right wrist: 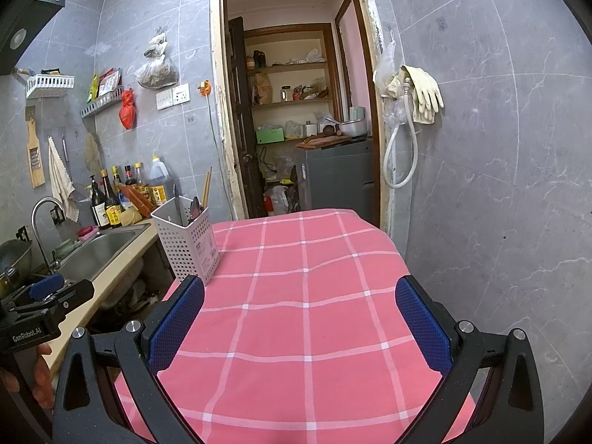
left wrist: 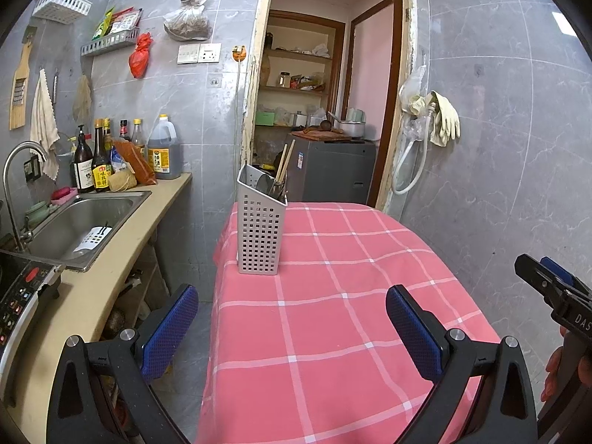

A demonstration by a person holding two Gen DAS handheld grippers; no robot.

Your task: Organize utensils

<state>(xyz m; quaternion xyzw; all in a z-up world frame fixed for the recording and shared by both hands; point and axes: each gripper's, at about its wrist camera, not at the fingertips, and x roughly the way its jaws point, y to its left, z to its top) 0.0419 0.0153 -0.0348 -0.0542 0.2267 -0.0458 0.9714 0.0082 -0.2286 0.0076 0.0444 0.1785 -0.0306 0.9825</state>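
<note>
A grey perforated utensil caddy (left wrist: 262, 227) stands upright near the far left corner of the bench (left wrist: 351, 296), which is covered by a pink checked cloth. Wooden chopsticks (left wrist: 285, 164) and some metal cutlery (left wrist: 275, 188), too crowded to tell apart, lean out of its top.

The left gripper (left wrist: 292, 327) hovers over the near left part of the bench, jaws spread wide and holding nothing; the caddy sits ahead of them, between the lines of the two blue pads (left wrist: 168, 331) and well apart from both.

From the right wrist view, the right gripper (right wrist: 299, 320) is likewise released and empty above the near middle of the bench. The caddy (right wrist: 188, 240) lies ahead and to the left of its jaws, its base close to the tip of the left pad in the picture; whether they touch cannot be told.

Beyond the left edge of the bench is a steel sink (left wrist: 79, 222) set in a counter, with sauce bottles (left wrist: 100, 162) at the wall.
</note>
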